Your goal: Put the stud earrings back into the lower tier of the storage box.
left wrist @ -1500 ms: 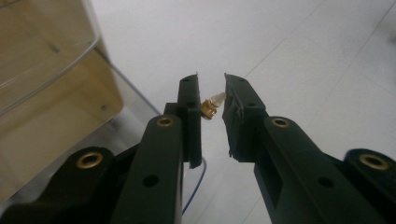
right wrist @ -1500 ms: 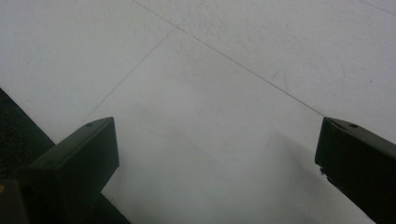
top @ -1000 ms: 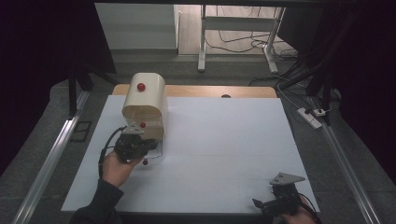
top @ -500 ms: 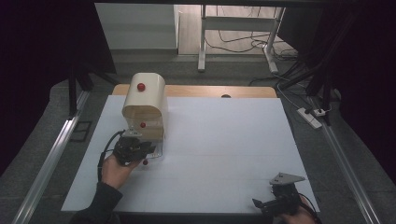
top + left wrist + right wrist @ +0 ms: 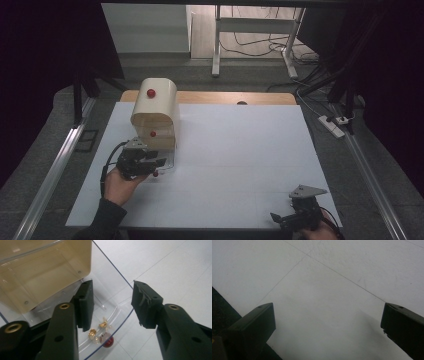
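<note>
Between the left gripper's [image 5: 110, 305] jaws, low and near: clear door [image 5: 112, 292] of the box [image 5: 156, 111], swung down flat on the table [image 5: 240, 150], curved edge running under the gap. Red knob [image 5: 107, 339] with its brass fittings just below the inner jaw, untouched. Jaws apart and just been opening, nothing pinched; door lies between them, no pad pressing on it. Judged step: letting go of the knob after laying the door open.

Beyond the jaws, up and to the inner side: cream box, mouth open toward the gripper, interior bare as far as visible. In the high view, a second red knob [image 5: 151, 93] on the box's rounded top.

To do the step well: widen the jaws until both pads stand clear of knob and door edge, then draw straight back along the jaw line, no sideways drift. Risk as judged: a pad catching the knob and dragging or lifting the door.

Edges and room: door's curved rim close under the outer jaw; box front just ahead of the inner jaw, so little room forward. Open white surface to the outer side and behind, toward the hand [image 5: 120, 184]. Table's left edge near on that side.

Right gripper [image 5: 299, 216] well apart, at the near right corner, jaws spread wide over bare table, holding nothing.
</note>
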